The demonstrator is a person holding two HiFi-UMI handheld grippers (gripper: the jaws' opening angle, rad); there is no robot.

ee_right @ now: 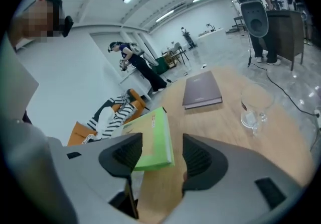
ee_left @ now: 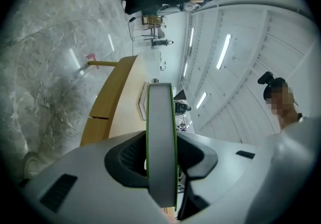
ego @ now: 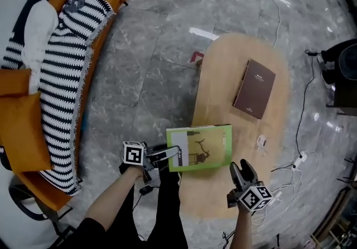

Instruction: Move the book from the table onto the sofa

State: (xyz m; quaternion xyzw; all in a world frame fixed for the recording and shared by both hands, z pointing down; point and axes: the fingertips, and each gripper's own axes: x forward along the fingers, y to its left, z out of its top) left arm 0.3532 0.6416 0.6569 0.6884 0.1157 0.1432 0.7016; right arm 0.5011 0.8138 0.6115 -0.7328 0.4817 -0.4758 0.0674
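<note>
Green book (ego: 199, 147) is in the left gripper (ego: 167, 156), jaws clamped on its short edge. In the left gripper view the pads press both covers w/ the page block btwn them. Book hangs roughly flat over the near-left edge of the table (ego: 223, 58), seemingly just clear of the top. The edge grip prob. lets one tool carry it sideways. Right gripper (ego: 244, 174) hovers over the near end, jaws apart, nothing btwn them, likely a spare. Brown book (ego: 254, 88) & glass mug (ego: 261, 142) lie farther along the table. Sofa (ego: 99, 36) w/ striped blanket (ego: 61, 75) is across the floor at left.
</note>
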